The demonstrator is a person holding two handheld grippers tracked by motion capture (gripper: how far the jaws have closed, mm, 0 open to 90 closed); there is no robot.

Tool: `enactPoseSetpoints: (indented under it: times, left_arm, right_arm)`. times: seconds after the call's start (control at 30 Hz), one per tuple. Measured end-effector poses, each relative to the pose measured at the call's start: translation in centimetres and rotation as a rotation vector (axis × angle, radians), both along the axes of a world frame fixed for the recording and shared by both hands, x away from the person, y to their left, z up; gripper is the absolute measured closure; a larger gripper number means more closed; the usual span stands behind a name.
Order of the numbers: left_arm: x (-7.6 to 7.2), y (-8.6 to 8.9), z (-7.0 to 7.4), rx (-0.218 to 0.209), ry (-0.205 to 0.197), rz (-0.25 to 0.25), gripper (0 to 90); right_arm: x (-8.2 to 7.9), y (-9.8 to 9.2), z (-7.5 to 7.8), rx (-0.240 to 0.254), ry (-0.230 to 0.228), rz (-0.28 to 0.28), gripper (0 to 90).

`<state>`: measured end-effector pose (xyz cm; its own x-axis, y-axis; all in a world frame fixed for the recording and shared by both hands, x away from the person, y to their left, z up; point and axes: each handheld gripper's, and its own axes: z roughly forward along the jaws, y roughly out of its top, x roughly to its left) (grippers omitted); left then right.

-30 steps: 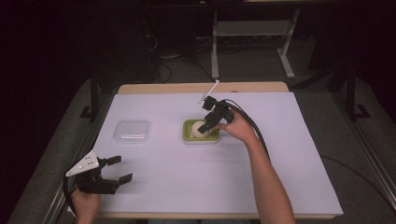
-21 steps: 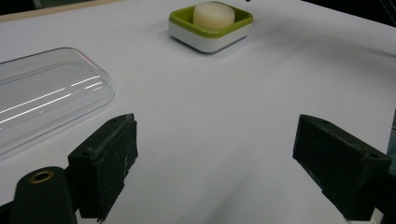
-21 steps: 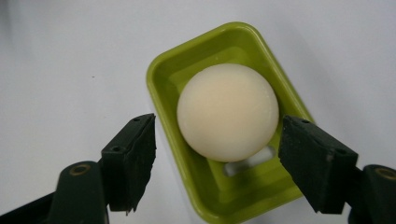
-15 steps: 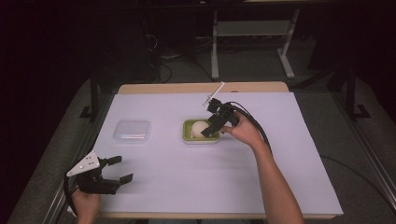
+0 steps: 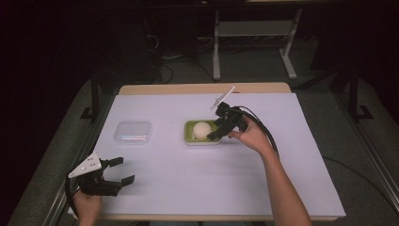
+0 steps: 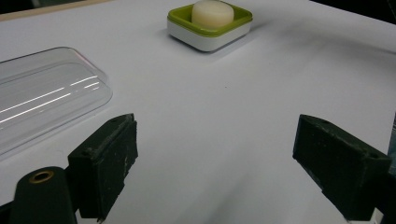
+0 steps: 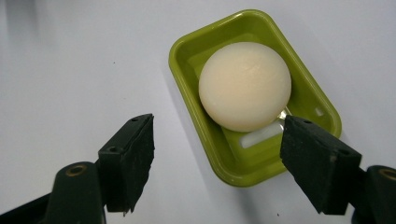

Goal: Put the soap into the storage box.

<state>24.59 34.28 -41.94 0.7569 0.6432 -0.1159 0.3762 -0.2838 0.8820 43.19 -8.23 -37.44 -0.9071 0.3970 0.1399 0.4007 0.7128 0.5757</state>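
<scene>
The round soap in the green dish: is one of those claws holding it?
No. The soap lies free in its dish; the right gripper has just been opening, empty.

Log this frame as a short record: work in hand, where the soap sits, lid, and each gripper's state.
work: placing soap in dish
soap: round, cream, lying in the green soap dish
clear lid: off, on the white table left of the dish
right gripper: at the dish's right edge, jaws just been opening, nothing between them
left gripper: open, near the table's front left corner
</scene>
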Motion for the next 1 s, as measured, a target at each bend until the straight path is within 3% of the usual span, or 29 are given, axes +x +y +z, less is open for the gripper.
enactPoseSetpoints:
  times: [0.6, 0.97, 1.0]
  left_arm:
    - [0.0, -0.2, 0.0, 0.005, -0.003, 0.0, 13.3]
    - [0.0, -0.3, 0.0, 0.006, -0.002, -0.002, 13.2]
    - [0.0, -0.2, 0.0, 0.013, -0.005, -0.008, 13.2]
  right_arm:
    - [-3.4, -3.3, 0.0, -0.006, -0.035, -0.015, 25.4]
    - [-7.4, -5.9, -0.4, 0.005, -0.041, -0.037, 24.9]
    - [-8.8, -6.6, -0.6, 0.008, -0.039, -0.047, 24.9]
